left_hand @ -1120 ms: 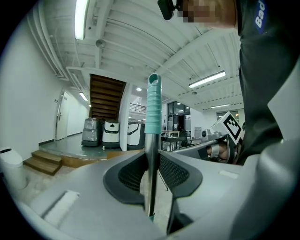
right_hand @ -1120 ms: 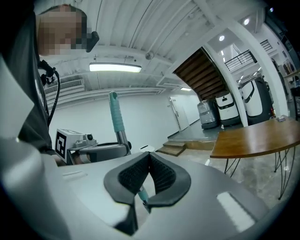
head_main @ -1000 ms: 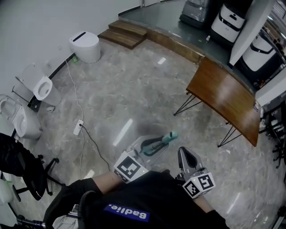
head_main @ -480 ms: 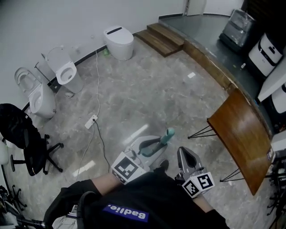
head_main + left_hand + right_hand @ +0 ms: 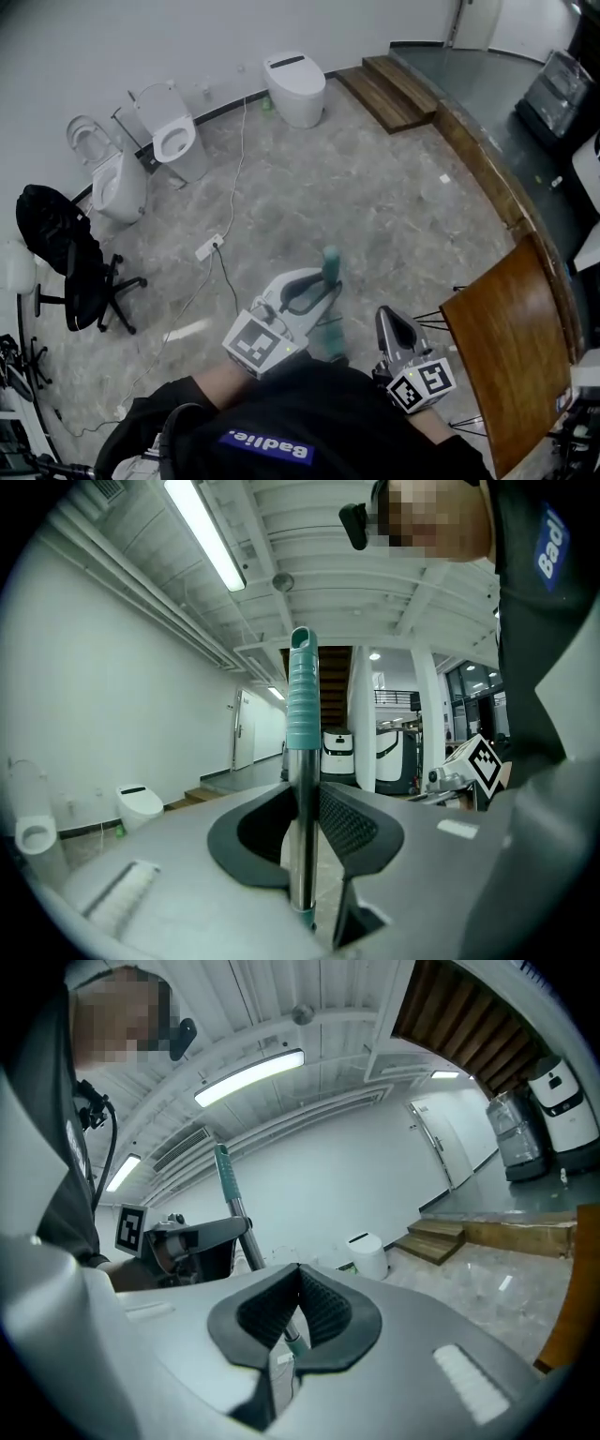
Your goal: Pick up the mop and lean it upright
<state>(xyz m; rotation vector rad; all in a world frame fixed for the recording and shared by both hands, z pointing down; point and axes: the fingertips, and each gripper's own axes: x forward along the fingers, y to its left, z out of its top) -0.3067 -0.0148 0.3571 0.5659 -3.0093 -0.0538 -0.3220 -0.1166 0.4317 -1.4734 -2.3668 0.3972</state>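
Observation:
The mop's metal pole with a teal grip point(image 5: 330, 262) stands nearly upright in front of me. My left gripper point(image 5: 309, 292) is shut on the pole below the grip. In the left gripper view the pole point(image 5: 302, 836) runs straight up between the pads, with the teal grip point(image 5: 302, 696) above. My right gripper point(image 5: 392, 323) hangs to the right of the pole, apart from it, its jaws shut with nothing in them. The right gripper view shows the tips meeting point(image 5: 300, 1277) and the pole point(image 5: 234, 1204) slanting behind them. The mop's head is hidden.
Along the far wall stand a white toilet point(image 5: 295, 89) and two more point(image 5: 173, 136) point(image 5: 112, 183). A black office chair point(image 5: 66, 253) is at the left. A power strip with its cable point(image 5: 208, 248) lies on the floor. A wooden table point(image 5: 511, 347) is at the right and wooden steps point(image 5: 394, 80) at the back.
The view has swung left, so the toilets and table have slid right in the picture. The mop's grip has gone from leaning right to nearly upright. Both grippers keep their grip states.

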